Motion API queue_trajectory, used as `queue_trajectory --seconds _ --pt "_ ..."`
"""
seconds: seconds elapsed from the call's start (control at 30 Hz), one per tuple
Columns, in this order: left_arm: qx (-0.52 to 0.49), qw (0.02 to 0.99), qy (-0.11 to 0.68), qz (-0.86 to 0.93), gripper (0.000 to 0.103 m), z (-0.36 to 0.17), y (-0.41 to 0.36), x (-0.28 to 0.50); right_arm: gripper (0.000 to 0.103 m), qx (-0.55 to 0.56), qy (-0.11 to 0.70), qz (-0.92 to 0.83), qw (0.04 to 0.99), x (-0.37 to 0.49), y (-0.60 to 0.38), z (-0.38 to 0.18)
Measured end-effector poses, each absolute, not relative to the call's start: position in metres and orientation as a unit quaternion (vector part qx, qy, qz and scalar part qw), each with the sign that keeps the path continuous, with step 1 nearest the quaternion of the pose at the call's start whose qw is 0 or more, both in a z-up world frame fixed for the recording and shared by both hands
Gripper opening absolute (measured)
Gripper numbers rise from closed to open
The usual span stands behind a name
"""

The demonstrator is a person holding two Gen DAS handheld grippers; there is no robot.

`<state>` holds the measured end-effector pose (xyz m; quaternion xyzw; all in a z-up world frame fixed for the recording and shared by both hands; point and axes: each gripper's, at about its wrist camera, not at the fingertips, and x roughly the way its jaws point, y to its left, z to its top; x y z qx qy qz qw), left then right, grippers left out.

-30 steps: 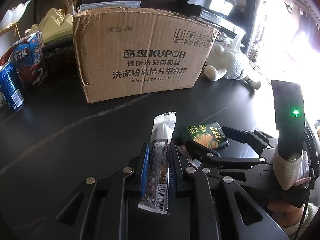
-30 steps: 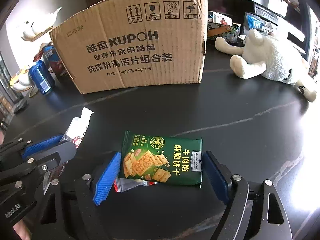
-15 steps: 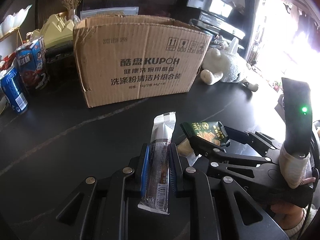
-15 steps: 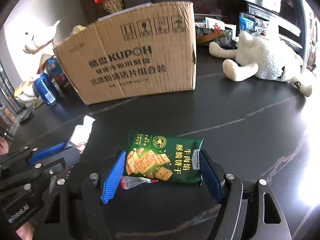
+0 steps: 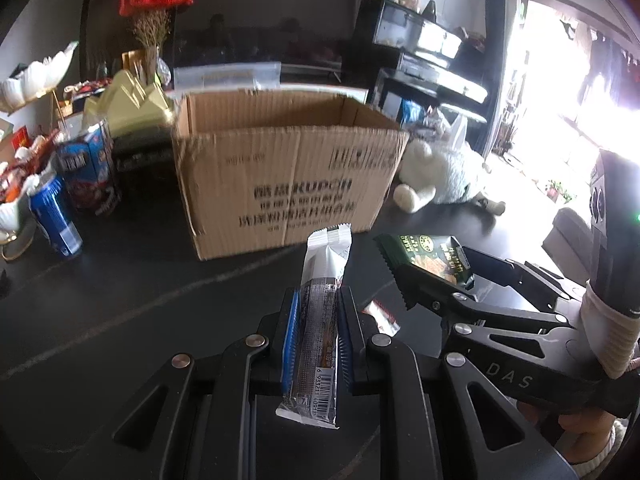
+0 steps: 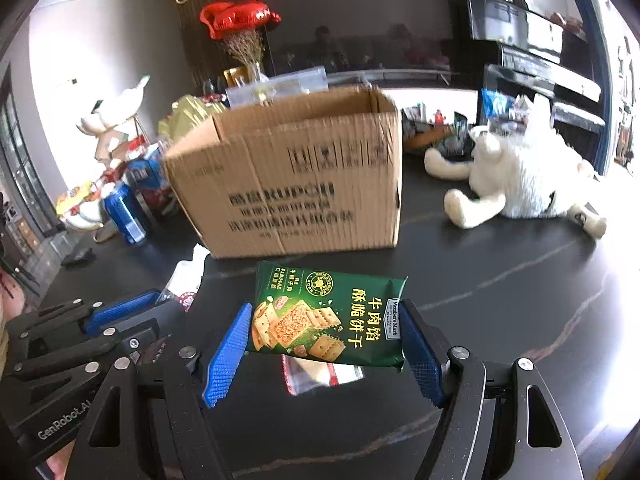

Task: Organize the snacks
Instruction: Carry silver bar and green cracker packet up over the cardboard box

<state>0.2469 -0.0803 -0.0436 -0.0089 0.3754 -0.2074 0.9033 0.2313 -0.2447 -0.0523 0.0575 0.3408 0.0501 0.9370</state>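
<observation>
Bar (image 5: 320, 336): upright between the left tongs (image 5: 318, 338), clamped tight, off the counter (image 5: 120, 312)
Biscuits (image 6: 328, 316): green pack gripped across its width by the right tongs (image 6: 326, 344), lifted; red-edged wrapper (image 6: 320, 376) lies beneath
Box (image 5: 288, 176): open-topped, behind both; plush (image 6: 520, 180) at its right; can (image 5: 56, 216) left

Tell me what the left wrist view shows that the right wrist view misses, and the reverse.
Only the left wrist view shows the barcode end of the silver-and-white snack bar wrapper, clamped upright in the left claw.

Only the right wrist view shows the printed front of the green cracker packet, held across its width in the right claw, and a clear red-edged wrapper on the black table beneath it.

Both show the open brown cardboard box ahead, the blue drink can and the white plush toy.
</observation>
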Motion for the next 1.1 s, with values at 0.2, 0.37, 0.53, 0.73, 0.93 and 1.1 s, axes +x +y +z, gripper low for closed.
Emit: queue_trajectory --seconds 0.2,0.37,0.53,0.73,0.93,1.1 --pt "-0.008 0.915 0.349 -0.204 0.019 -0.015 -0.075 0.251 0.073 0.054 0.317 0.05 0.946 0.234 -0.246 -0.025" --pt "-0.005 0.922 0.33 -0.201 0.019 0.006 -0.073 0.261 0.074 0.057 0.299 0.054 0.951 0.239 -0.245 -0.003" --pt "-0.012 0.925 0.323 -0.2 0.019 0.023 -0.069 0.274 0.073 0.051 0.279 0.055 0.957 0.248 -0.241 0.019" --pt "-0.005 0.929 0.313 -0.198 0.019 0.043 -0.068 0.297 0.074 0.047 0.27 0.06 0.96 0.268 -0.239 0.04" --pt "0.003 0.929 0.316 -0.191 0.019 0.053 -0.069 0.326 0.074 0.023 0.27 0.061 0.961 0.297 -0.235 0.052" --pt "0.016 0.929 0.319 -0.184 0.019 0.055 -0.073 0.353 0.074 0.005 0.276 0.057 0.959 0.322 -0.236 0.053"
